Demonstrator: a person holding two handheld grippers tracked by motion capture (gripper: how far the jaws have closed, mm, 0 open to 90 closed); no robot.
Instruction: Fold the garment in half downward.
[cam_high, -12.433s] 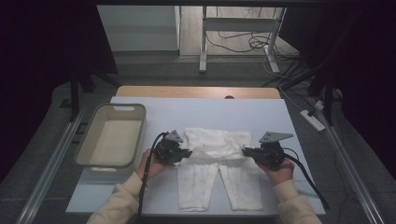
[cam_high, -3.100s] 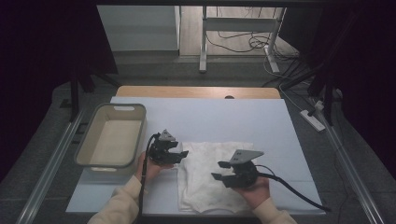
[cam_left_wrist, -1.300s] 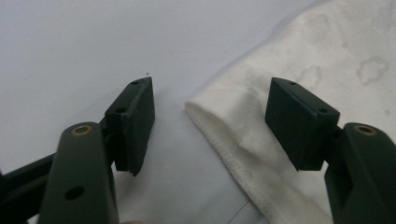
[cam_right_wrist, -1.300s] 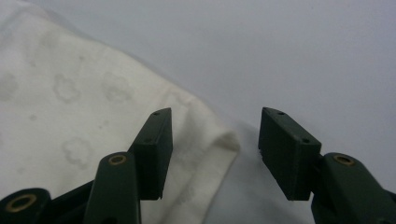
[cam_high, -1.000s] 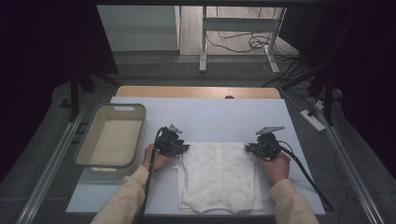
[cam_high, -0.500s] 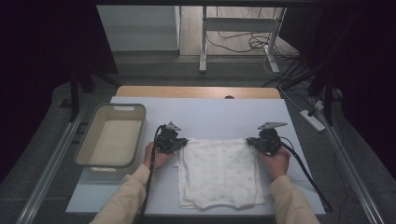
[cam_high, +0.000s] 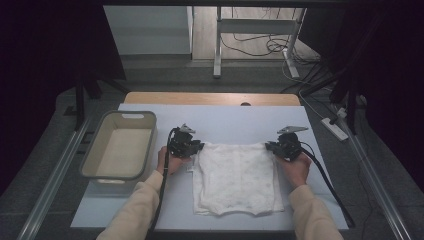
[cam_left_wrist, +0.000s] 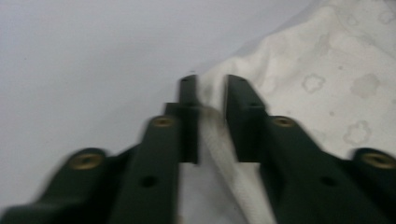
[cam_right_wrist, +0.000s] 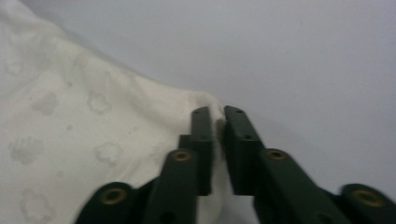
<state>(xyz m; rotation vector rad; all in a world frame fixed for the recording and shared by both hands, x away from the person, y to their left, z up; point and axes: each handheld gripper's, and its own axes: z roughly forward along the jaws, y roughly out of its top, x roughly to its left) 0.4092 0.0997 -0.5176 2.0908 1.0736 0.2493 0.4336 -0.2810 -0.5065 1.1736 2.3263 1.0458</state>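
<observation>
Cloth (cam_high: 236, 176), white and folded, lies flat on my table (cam_high: 235, 117), to the right of the beige basket (cam_high: 120, 146). My 2 tongs sit at its far corners. The left tongs (cam_high: 192, 146) straddle the far-left corner on the basket side, hem between the jaws, which have just been opening with a visible gap around the fabric. The right tongs (cam_high: 274, 146) are at the far-right corner, well away from the basket; their jaws have just been opening too, the corner bunched between them.

Both forearms at the bottom of the frame wear cream long sleeves (cam_high: 135, 212). Each black tool (cam_high: 199, 146) carries brass-coloured screws (cam_left_wrist: 162, 122), a grey three-cornered plate (cam_high: 292, 129) and a black cable (cam_high: 327, 182).
</observation>
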